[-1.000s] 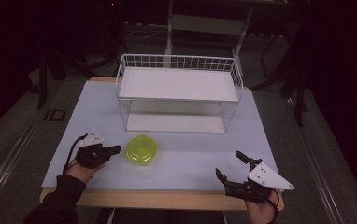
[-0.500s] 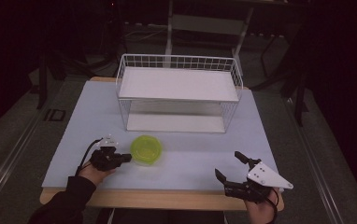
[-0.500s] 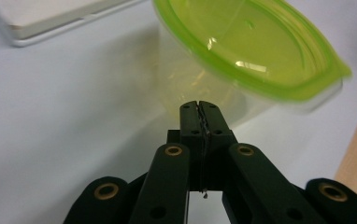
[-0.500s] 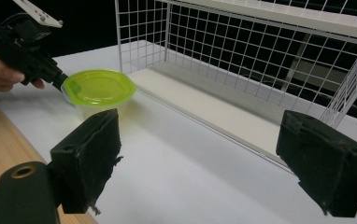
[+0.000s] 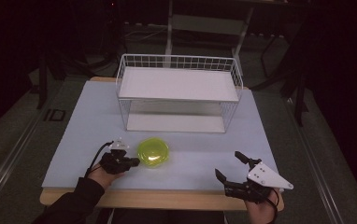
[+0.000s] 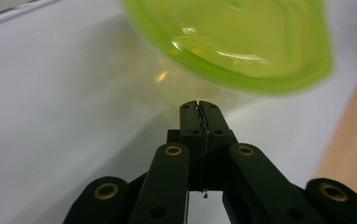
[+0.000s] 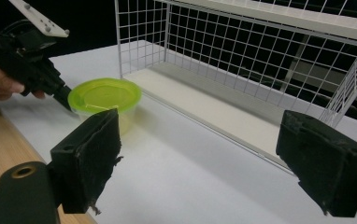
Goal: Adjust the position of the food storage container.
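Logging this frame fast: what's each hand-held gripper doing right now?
Left hand-held gripper: closed, holding nothing, tips right by the green lidded container.
Right hand-held gripper: open, holding nothing.

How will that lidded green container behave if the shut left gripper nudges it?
The green container looks like thin translucent plastic and seems empty, so probably light. It is low and wide on the smooth white mat, so likely to slide rather than tip under the left gripper.

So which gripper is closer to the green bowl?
The left gripper. Its shut tips sit right at the green bowl, on its near-left side. The right gripper waits open, well off to the bowl's right near the table's front edge.
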A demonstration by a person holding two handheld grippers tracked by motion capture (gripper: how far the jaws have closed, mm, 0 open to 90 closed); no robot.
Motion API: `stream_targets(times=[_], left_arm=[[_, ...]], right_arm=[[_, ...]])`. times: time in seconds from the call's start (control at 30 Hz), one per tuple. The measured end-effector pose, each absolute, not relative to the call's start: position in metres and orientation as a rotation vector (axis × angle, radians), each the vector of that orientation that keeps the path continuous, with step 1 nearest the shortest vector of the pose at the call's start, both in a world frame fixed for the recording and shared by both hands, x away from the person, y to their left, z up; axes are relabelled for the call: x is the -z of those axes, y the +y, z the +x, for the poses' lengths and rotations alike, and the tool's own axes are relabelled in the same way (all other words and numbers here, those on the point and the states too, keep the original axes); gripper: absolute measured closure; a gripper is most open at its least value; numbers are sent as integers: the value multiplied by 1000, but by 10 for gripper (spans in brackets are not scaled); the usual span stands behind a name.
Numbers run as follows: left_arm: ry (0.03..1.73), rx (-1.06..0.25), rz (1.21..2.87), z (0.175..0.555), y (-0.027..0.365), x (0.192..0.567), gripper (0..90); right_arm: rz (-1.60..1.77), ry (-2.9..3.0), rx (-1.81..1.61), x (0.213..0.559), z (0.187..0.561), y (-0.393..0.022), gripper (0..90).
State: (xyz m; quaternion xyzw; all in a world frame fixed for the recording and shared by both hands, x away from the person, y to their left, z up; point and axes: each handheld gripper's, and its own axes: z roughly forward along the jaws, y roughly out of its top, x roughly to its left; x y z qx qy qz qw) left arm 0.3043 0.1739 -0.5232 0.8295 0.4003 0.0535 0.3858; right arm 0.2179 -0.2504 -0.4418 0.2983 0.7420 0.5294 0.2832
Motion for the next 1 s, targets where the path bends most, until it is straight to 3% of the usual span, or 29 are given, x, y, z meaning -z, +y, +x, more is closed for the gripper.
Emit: stream_targets(times=[0.4, 1.0], left_arm=[[1076, -157, 2033, 335, 174, 525, 900], [909, 22, 2131, 307, 120, 528, 900]], right_arm=[[798, 2001, -1405, 444, 219, -250, 139], [800, 2006, -1403, 444, 220, -249, 139]])
